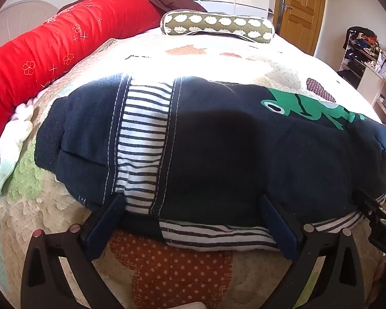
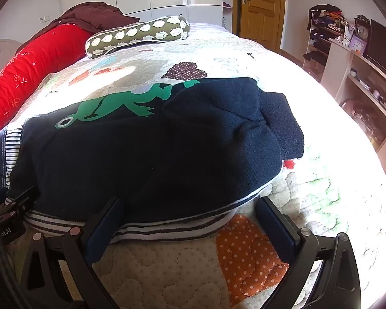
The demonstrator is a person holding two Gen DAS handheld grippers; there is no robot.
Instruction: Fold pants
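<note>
Navy pants [image 1: 218, 154] with a striped lining and a green frog print lie folded across the quilted bed. In the left wrist view my left gripper [image 1: 193, 206] is open, its fingers [image 1: 108, 216] straddling the near striped edge of the pants. In the right wrist view the same pants [image 2: 154, 154] fill the middle. My right gripper [image 2: 190, 208] is open, its left finger [image 2: 105, 219] against the near striped hem and its right finger over the quilt. The right gripper's body also shows in the left wrist view [image 1: 380, 219].
A red bolster [image 1: 51, 59] runs along the left side of the bed. A green patterned bolster [image 1: 218, 25] lies at the far end. A white cloth [image 1: 12, 149] lies at the left. Shelves [image 2: 360, 77] stand to the right of the bed.
</note>
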